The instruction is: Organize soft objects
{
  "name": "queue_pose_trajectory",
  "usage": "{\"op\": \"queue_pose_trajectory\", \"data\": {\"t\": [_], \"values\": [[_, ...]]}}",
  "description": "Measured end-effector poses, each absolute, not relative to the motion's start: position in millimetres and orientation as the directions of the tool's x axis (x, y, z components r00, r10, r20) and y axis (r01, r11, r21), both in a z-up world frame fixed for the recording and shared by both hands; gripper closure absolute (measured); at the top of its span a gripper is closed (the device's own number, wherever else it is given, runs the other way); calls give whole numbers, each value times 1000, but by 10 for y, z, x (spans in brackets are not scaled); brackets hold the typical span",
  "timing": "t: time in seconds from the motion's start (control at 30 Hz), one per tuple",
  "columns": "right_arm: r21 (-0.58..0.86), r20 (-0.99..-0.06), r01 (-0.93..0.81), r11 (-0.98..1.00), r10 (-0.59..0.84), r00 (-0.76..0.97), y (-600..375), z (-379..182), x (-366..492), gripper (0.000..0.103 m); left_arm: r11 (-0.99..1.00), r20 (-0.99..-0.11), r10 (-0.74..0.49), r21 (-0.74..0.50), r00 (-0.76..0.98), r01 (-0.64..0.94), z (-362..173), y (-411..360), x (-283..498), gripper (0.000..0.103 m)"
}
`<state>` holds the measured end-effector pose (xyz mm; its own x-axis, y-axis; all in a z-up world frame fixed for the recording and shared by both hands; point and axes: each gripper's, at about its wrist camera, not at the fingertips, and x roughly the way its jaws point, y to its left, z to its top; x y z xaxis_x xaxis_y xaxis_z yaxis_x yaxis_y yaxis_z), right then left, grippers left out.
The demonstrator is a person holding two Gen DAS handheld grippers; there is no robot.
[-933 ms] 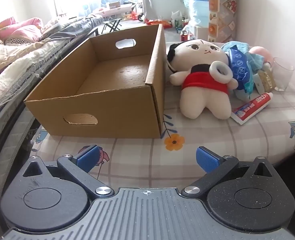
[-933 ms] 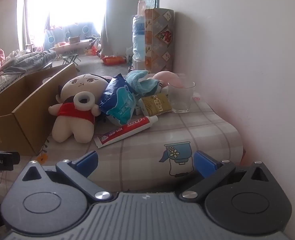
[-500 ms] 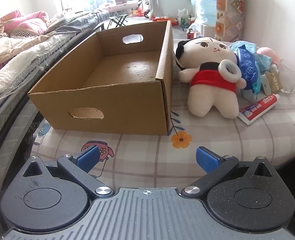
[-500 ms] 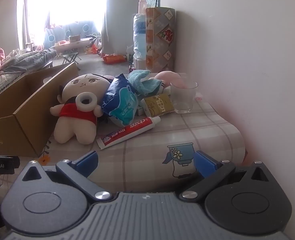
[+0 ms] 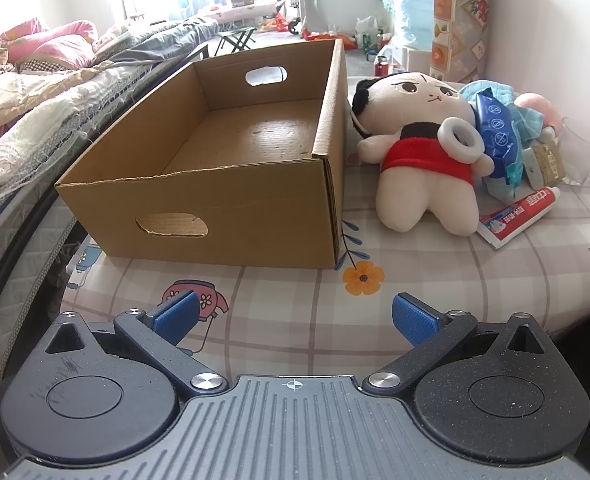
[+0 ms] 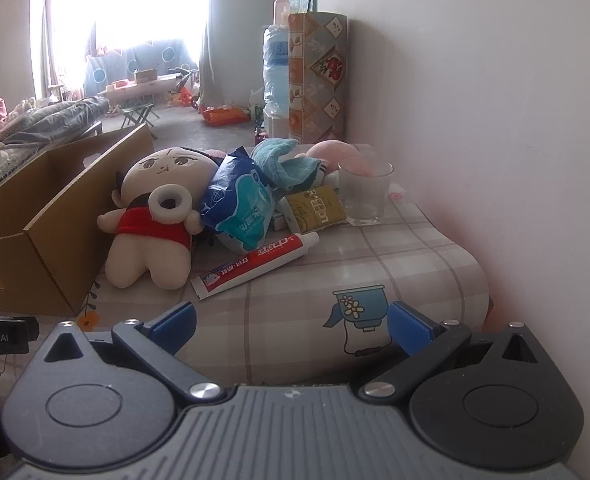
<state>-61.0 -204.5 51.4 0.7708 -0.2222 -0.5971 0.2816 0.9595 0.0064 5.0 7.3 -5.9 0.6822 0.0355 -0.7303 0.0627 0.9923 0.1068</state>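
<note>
A cream plush doll (image 5: 419,152) in a red shirt lies on the table right of an empty cardboard box (image 5: 247,168); it also shows in the right wrist view (image 6: 155,220). A white ring (image 5: 459,138) rests on its chest. Behind it lie a blue wipes pack (image 6: 241,200), a teal cloth (image 6: 281,164) and a pink soft toy (image 6: 333,152). My left gripper (image 5: 295,316) is open and empty, near the table's front edge before the box. My right gripper (image 6: 291,326) is open and empty, short of the pile.
A toothpaste tube (image 6: 255,266), a yellow sachet (image 6: 317,208) and a glass cup (image 6: 363,192) lie by the pile. A wall runs along the right. A bed with blankets (image 5: 35,112) is left of the table. The box also shows in the right wrist view (image 6: 47,216).
My left gripper has risen and drawn back a little, so the box and doll sit lower in its view. My right gripper has crept slightly forward. Both stay open.
</note>
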Motion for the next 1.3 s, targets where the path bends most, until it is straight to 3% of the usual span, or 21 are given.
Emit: {"op": "queue_pose_trajectory", "data": {"t": [1.3], "values": [[-1, -591, 278, 961, -225, 775, -2024, 547, -621, 0, 992, -732, 48, 112, 680, 51, -46, 110, 58, 0]]}}
